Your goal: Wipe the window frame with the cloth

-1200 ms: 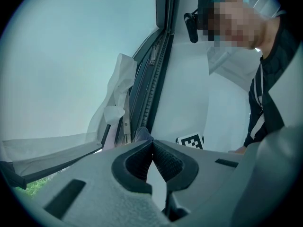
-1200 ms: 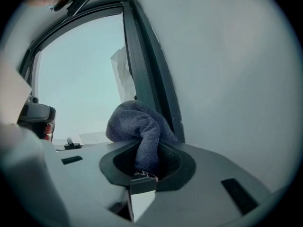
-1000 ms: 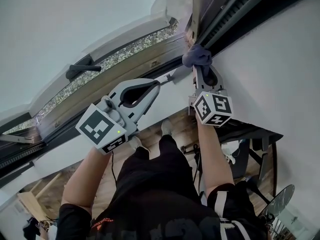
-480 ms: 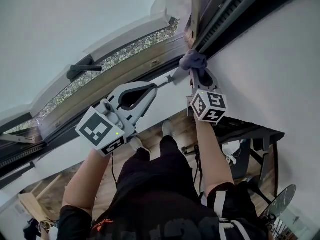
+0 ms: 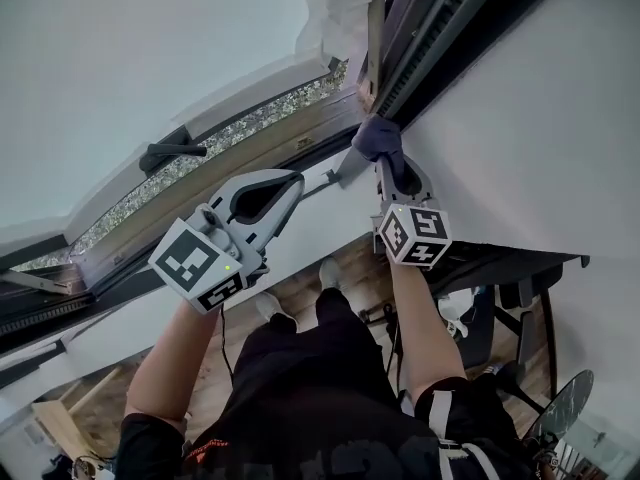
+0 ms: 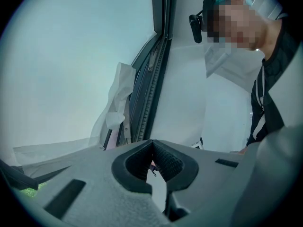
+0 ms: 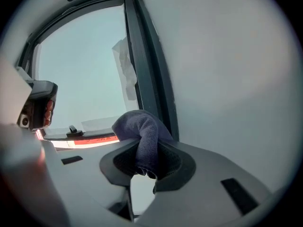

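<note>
The cloth, dark and bunched, sits at the lower corner of the window frame, where the bottom rail meets the dark upright. It appears to be pressed against the frame there. The right gripper has its jaws closed narrowly on the cloth, a fold of which hangs down between the pads.

The left gripper is held just beside the bottom rail, apart from the cloth. Its jaws are drawn together with nothing between them.

Assessment: wiping is in hand at the corner. No view shows a difference between cleaned and uncleaned surface, so the portion done cannot be established. The upright above the cloth and the bottom rail toward the handle are to be treated as outstanding.
</note>
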